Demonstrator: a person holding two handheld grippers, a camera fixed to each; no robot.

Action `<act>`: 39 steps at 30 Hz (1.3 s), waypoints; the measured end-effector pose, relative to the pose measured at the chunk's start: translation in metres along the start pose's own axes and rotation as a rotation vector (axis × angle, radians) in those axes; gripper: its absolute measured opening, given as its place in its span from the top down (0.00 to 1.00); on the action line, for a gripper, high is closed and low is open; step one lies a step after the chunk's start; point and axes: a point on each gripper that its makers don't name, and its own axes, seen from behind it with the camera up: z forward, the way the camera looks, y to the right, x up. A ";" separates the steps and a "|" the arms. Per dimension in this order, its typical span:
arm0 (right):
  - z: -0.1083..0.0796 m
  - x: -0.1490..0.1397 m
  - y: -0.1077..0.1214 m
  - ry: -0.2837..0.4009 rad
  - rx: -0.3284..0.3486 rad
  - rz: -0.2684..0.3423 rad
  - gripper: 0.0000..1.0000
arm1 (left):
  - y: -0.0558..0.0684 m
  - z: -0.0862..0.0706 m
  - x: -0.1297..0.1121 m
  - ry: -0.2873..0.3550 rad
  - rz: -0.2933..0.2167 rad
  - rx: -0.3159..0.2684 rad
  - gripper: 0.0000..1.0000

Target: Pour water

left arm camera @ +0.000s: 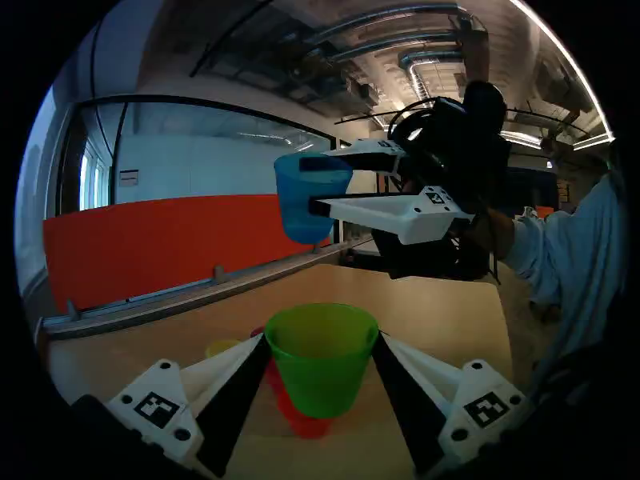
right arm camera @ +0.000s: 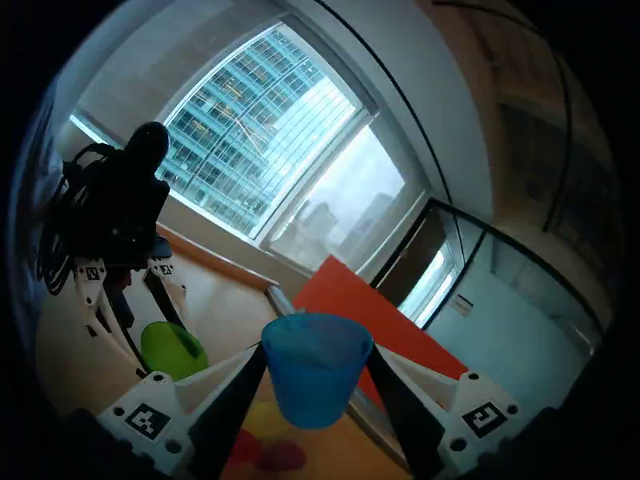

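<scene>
- Left gripper (left arm camera: 320, 342): the fingers stand about half open, closed to the width of a bright green plastic cup (left arm camera: 322, 364) and pressing on its two sides; the cup sits upright, mouth up, over the near part of the pale wooden counter (left arm camera: 448, 312); whether its base rests on the counter I cannot tell.
- Low behind the green cup, a small red cup (left arm camera: 300, 420) and a yellow cup (left arm camera: 222, 347) stand on the counter, both untouched.
- Right gripper (left arm camera: 312, 186): its fingers are parted just as far and clamp a translucent blue plastic cup (left arm camera: 300, 200) on both sides; it hangs in the air, higher than the green cup and toward the counter's far edge, close to upright.
- Progress, as I judge it: both cups are grasped and the blue one is lifted, so the setup is done; no stream shows and no water can be made out in either cup; bringing the blue rim over the green mouth and tipping it are left.
</scene>
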 end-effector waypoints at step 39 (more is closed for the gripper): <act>0.018 0.017 0.014 -0.017 -0.023 -0.415 0.09 | 0.010 0.014 0.011 0.031 -0.001 -0.031 0.12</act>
